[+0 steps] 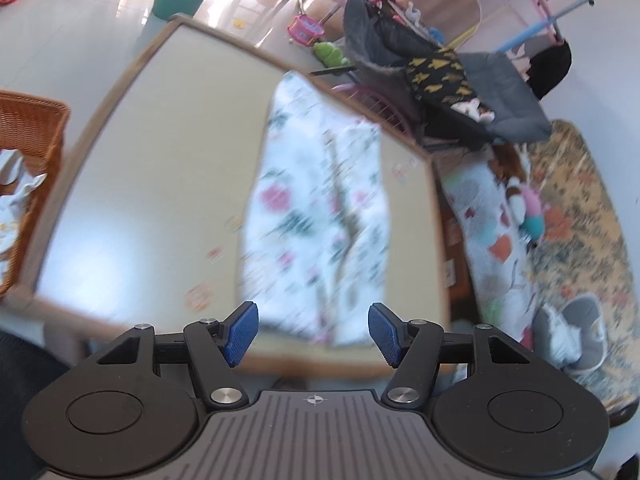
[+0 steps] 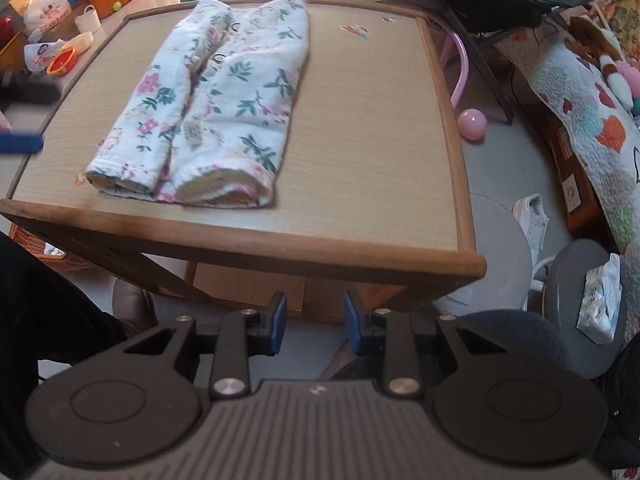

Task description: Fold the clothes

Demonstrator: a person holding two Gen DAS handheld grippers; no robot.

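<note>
Toys and clutter are seen on the floor round a wood-rimmed desk. At left, a wicker basket with white cloth is set beside the desk's left edge. Left gripper: jaws apart, nothing held, hung above the near edge. Floral garment is laid lengthwise on the desk's left half, sides folded inward, hem just short of the near edge; more folding cannot be ruled out. Bare desk is left toward the right edge. Right gripper: jaws apart, empty, held off the near edge.
</note>
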